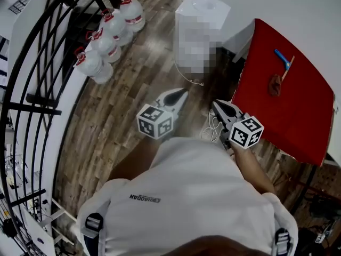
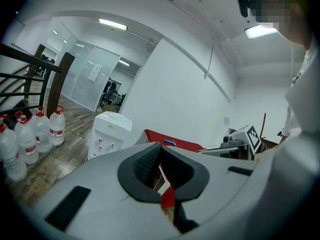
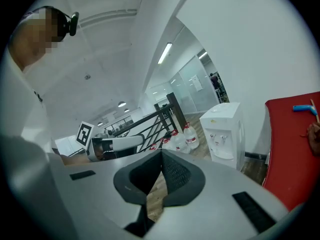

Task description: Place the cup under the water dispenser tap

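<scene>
Left gripper point(image 1: 181, 93) and right gripper point(image 1: 217, 104) level over wood floor point(image 1: 133, 95), both clenched on nothing; red table point(image 1: 298, 121) beside right gripper, small brown thing point(image 1: 275, 84) on it, unclear whether a cup; water dispenser point(image 1: 200, 31) beyond, apart from it

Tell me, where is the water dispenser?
The white water dispenser stands on the wooden floor at the head view's top middle, between the water bottles on its left and the red table on its right.
</scene>
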The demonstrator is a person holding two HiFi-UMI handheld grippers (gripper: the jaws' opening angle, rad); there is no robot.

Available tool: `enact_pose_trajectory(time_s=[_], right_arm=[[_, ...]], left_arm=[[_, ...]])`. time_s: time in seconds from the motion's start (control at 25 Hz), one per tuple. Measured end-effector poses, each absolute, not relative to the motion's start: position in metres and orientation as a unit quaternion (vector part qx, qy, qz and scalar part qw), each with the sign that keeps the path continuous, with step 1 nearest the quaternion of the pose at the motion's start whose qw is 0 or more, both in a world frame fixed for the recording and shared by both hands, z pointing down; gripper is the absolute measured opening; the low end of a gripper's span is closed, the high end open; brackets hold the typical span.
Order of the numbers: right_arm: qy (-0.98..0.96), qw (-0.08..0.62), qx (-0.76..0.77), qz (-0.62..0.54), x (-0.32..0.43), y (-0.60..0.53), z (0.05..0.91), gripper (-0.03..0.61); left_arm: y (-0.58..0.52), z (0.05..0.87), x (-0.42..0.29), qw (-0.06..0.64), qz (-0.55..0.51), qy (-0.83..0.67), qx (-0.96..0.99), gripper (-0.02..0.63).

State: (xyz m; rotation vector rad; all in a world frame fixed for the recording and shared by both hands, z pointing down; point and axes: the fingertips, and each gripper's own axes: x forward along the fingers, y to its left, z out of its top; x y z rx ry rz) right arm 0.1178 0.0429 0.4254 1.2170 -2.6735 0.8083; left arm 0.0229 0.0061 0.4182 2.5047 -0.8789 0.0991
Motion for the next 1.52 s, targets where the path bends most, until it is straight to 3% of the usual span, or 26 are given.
enact_pose_trajectory(time_s=[0.6, 1.52], right_arm=[[-0.88, 0.081, 0.401, 0.244, 0.153, 0.121, 0.442, 0.021], [-0.892, 0.087, 0.383, 0.223, 0.159, 0.143, 0.44, 0.021]], left_arm=[[0.077, 0.421, 0.055, 0.23, 0.063, -0.356, 0.904, -0.003], [0.107, 0.423, 0.068, 0.223, 0.071, -0.365, 0.901, -0.003]])
